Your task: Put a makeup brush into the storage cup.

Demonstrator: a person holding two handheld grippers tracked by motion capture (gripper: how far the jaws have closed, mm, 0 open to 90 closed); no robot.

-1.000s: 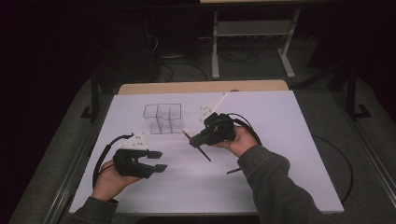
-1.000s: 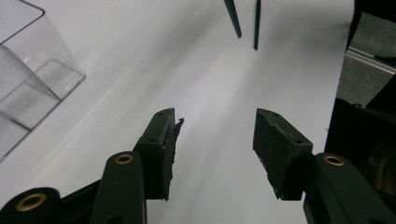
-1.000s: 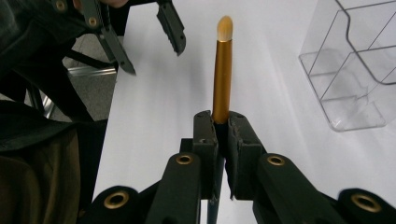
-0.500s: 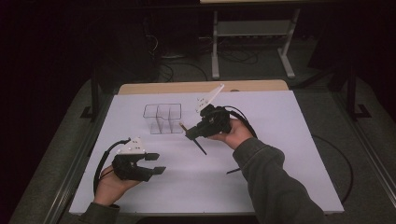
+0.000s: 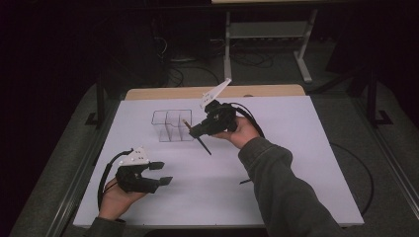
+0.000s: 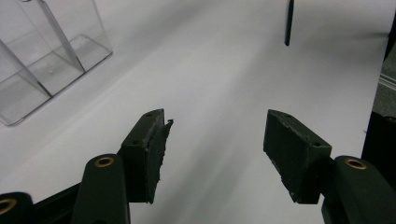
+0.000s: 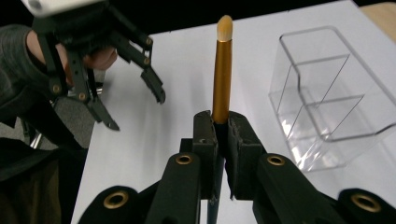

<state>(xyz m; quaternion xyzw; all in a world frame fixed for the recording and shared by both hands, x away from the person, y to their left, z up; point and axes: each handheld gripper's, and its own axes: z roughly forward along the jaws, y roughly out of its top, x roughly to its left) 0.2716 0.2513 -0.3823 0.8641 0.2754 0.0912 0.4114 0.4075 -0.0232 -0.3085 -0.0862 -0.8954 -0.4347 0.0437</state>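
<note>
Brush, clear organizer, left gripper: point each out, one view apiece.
Brush (image 7: 222, 74): right gripper view, on the gold ferrule above the shut jaws.
Clear organizer (image 5: 171, 125): high view, on its middle divider wall.
Left gripper (image 6: 214, 140): left gripper view, midway between its open fingertips.

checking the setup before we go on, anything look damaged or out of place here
One thing: the rubber pad on one jaw of the left gripper looks ragged and torn along its edge. The clear organizer stands upright and undamaged.
</note>
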